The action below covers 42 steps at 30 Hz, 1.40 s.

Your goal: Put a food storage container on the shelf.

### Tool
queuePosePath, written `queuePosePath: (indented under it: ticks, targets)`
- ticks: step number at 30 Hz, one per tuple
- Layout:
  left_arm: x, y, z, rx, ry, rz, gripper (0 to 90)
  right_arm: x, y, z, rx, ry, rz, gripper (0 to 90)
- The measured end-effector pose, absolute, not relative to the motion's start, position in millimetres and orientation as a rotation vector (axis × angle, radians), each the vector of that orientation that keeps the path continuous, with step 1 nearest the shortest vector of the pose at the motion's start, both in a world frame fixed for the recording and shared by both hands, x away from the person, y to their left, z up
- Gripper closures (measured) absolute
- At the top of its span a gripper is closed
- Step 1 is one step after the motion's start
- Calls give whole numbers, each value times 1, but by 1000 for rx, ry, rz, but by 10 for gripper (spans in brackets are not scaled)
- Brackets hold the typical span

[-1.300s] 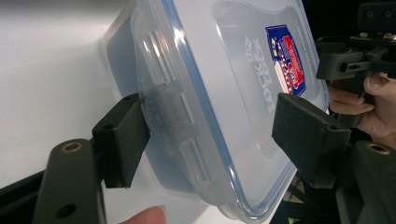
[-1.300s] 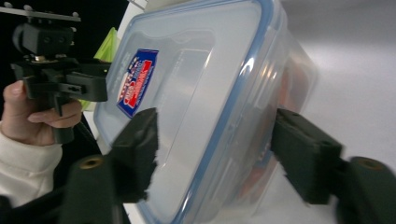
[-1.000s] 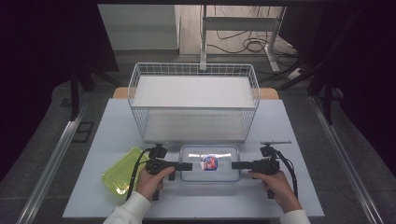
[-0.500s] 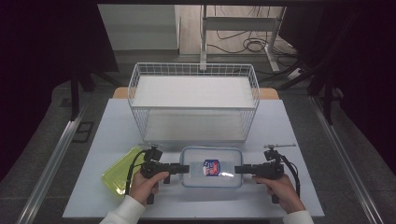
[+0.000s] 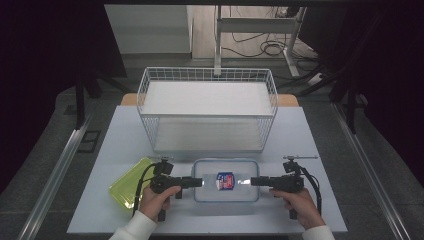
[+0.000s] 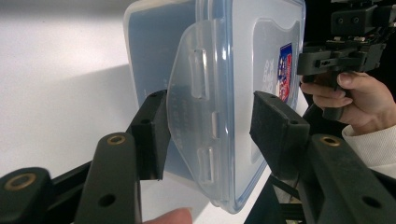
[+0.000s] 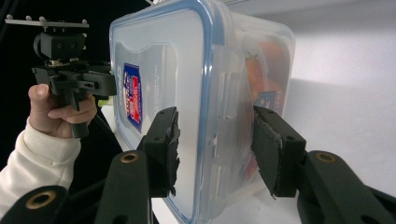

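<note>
Low in the frame, the left gripper (image 5: 199, 182) and right gripper (image 5: 254, 181) straddle the short ends of a clear lidded container (image 5: 226, 180). The right jaws have just been closing; neither pair visibly presses the latches. A yellow-green tray (image 5: 125, 185) lies at lower left, and a wire basket (image 5: 207, 107) stands behind, centre frame.

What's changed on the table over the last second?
The clear lidded container has shifted slightly toward the person. Both tongs, left and right, have been closing on its end latches; whether they grip yet is unclear. The wire basket and yellow-green lid stayed put.
</note>
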<state>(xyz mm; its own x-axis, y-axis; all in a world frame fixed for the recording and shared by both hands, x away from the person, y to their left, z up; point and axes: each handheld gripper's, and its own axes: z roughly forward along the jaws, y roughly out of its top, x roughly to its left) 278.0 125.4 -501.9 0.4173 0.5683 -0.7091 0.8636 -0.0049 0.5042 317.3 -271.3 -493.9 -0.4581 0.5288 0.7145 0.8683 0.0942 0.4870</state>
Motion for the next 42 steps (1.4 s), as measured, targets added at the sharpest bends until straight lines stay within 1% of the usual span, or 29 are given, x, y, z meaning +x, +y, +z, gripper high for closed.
queuePosePath:
  ticks: [9, 23, 30, 36, 42]
  targets:
    - [275, 122, -498, 1688, 1246, -357, 497, 313, -274, -490, -1381, -2036, -1329, 529]
    - [271, 124, -480, 1681, 1217, -329, 505, 310, -276, -475, -1356, -2039, -1389, 530]
    - [272, 127, -460, 1693, 1203, -305, 511, 311, -274, -466, -1338, -2017, -1421, 530]
    - [273, 130, -443, 1680, 1191, -297, 513, 313, -271, -441, -1326, -2041, -1433, 531]
    - [273, 139, -426, 1668, 1187, -276, 513, 317, -263, -424, -1306, -2061, -1442, 531]
